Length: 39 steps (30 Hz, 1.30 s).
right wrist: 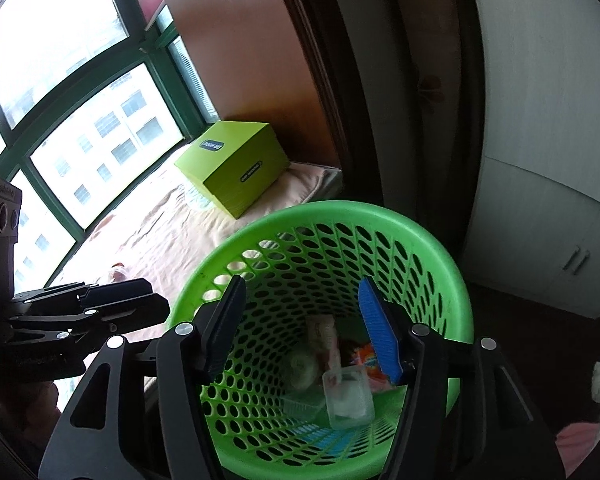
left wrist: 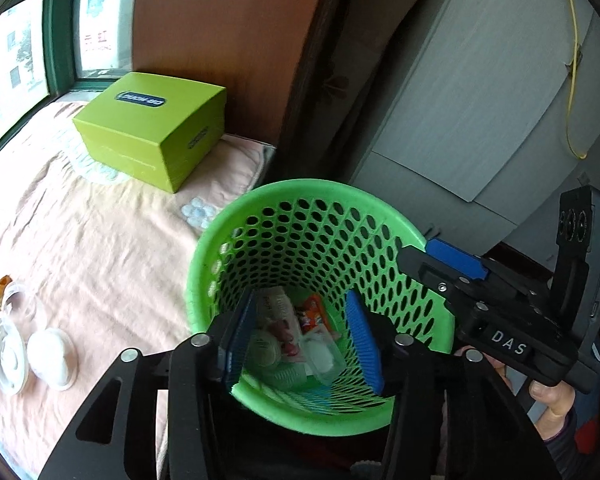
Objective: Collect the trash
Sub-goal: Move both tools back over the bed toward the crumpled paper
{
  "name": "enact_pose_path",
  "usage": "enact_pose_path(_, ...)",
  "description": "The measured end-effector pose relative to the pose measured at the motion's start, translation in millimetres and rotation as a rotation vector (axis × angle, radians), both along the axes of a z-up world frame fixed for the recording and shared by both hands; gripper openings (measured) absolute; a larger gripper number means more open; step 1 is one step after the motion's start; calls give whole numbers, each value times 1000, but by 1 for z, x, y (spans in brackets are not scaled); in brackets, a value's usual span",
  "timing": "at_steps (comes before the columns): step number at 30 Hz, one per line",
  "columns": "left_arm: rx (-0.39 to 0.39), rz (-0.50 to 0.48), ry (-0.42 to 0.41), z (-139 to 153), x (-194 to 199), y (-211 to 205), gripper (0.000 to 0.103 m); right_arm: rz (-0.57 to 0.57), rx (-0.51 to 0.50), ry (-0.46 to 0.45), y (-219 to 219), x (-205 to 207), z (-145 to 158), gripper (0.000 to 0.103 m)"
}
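Note:
A green perforated waste basket [left wrist: 204, 264] stands beside the bed; it also fills the right wrist view [right wrist: 456, 276]. Inside lie wrappers [left wrist: 296, 320], a clear plastic cup [right wrist: 348, 398] and other packaging. My left gripper [left wrist: 300, 344] is open and empty, its fingers over the basket's mouth. My right gripper [right wrist: 304, 332] is open and empty, also above the basket; it shows in the left wrist view [left wrist: 440, 264] at the basket's right rim. On the bed at the left lie clear plastic lids [left wrist: 8, 356] and a white cup [left wrist: 50, 354].
A lime green box [left wrist: 152, 128] sits on the pink bedsheet [left wrist: 100, 240] near the window; it also shows in the right wrist view [right wrist: 240, 164]. A brown headboard [left wrist: 228, 40] and a grey cabinet [right wrist: 540, 200] stand behind. An orange scrap [left wrist: 2, 284] lies at the bed's left edge.

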<state>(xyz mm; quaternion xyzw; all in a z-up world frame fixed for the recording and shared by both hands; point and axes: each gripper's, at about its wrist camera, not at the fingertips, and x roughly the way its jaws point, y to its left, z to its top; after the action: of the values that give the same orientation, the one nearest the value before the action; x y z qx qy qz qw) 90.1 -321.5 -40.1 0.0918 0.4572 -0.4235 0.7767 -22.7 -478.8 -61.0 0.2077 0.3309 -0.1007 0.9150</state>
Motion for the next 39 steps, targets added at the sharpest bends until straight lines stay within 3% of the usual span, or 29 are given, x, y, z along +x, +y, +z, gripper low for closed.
enact_pose_path(7,7,94,-14,5,10,33,56,53,-7,-6,19,11,5,68)
enact_pose_path(16,40,268,-37,0,38,103,59,146,-23,3,54,36,8,72)
enact_pose_path(29,92,594,-62,0,91,228,62,293,-46,14,114,80,9,76)
enact_pose_path(39,180,841,-38,-24,129,321,64,391,-52,19,159,119,8,78)
